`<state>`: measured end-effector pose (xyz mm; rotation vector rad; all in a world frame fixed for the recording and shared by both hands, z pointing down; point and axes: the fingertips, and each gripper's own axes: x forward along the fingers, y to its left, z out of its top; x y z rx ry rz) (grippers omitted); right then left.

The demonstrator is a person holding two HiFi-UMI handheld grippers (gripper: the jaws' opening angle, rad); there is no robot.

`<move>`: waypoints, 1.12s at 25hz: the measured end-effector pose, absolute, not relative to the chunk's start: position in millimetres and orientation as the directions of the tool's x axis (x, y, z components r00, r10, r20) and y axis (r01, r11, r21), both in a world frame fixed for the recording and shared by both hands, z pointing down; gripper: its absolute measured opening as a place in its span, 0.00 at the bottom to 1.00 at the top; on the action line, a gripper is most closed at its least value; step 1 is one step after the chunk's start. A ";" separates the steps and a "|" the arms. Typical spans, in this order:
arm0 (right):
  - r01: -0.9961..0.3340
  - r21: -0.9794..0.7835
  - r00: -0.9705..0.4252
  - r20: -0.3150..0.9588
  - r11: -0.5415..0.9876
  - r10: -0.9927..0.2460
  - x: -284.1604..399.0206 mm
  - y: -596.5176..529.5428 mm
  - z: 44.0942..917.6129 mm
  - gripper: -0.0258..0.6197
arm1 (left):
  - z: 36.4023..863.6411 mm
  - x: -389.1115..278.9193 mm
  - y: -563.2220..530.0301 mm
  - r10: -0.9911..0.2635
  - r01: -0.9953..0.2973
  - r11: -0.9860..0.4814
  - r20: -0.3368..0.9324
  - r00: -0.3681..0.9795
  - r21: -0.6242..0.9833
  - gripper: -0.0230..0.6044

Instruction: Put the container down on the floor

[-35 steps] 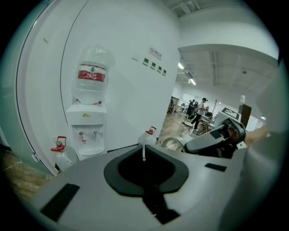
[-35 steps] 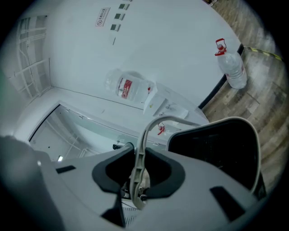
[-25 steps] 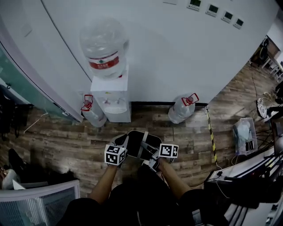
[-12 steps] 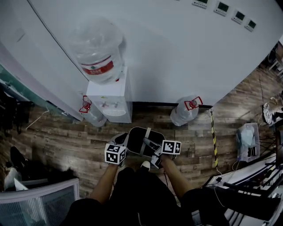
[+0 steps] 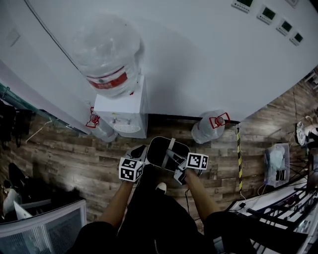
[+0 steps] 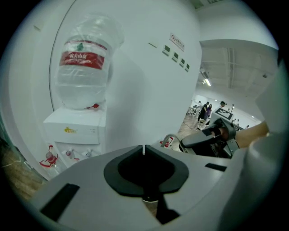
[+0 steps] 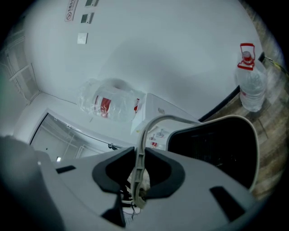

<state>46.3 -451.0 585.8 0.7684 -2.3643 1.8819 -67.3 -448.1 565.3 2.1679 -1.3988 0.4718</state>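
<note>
This is an office. Ahead of the left claw (image 6: pixel 143 150), a water dispenser (image 5: pixel 121 111) carrying an upturned bottle (image 5: pixel 107 54) stands against the white wall (image 5: pixel 198 59). Spare water bottles (image 5: pixel 206 128) sit on the wood-look floor (image 5: pixel 64 154) beside it. Control panels (image 5: pixel 271 13) are mounted higher on the wall, and a mesh office chair (image 5: pixel 44 225) stands behind.

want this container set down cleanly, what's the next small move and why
Probably lower the right gripper straight down: its jaws are clamped on the handle, and the container hangs over the floor, short of the dispenser. Let go only once it rests.
</note>
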 end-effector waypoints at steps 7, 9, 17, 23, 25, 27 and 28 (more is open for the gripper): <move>-0.338 -0.933 -0.878 0.265 0.126 -0.398 43.0 -507.7 595.6 0.17 | 584.9 -67.7 -504.8 -0.697 -0.890 -0.378 0.555 0.454 0.254 0.08; -0.348 -0.931 -0.869 0.278 0.108 -0.409 44.4 -521.3 599.4 0.17 | 589.2 -66.2 -517.8 -0.683 -0.881 -0.394 0.557 0.472 0.262 0.08; -0.380 -0.917 -0.857 0.299 0.123 -0.420 40.9 -569.7 615.5 0.17 | 616.8 -69.0 -548.5 -0.644 -0.864 -0.427 0.582 0.497 0.265 0.08; -0.393 -0.909 -0.866 0.318 0.134 -0.386 38.6 -598.4 643.7 0.17 | 643.5 -65.6 -568.5 -0.632 -0.856 -0.456 0.590 0.503 0.241 0.08; -0.392 -0.909 -0.871 0.318 0.140 -0.374 38.1 -604.0 656.7 0.17 | 652.2 -66.7 -574.2 -0.649 -0.863 -0.446 0.578 0.495 0.239 0.08; -0.388 -0.909 -0.878 0.316 0.150 -0.359 39.2 -608.0 671.4 0.17 | 664.0 -65.1 -577.5 -0.662 -0.869 -0.437 0.570 0.486 0.234 0.08; -0.386 -0.909 -0.881 0.313 0.159 -0.354 40.8 -611.8 678.6 0.17 | 670.4 -63.0 -580.3 -0.664 -0.869 -0.436 0.568 0.486 0.232 0.08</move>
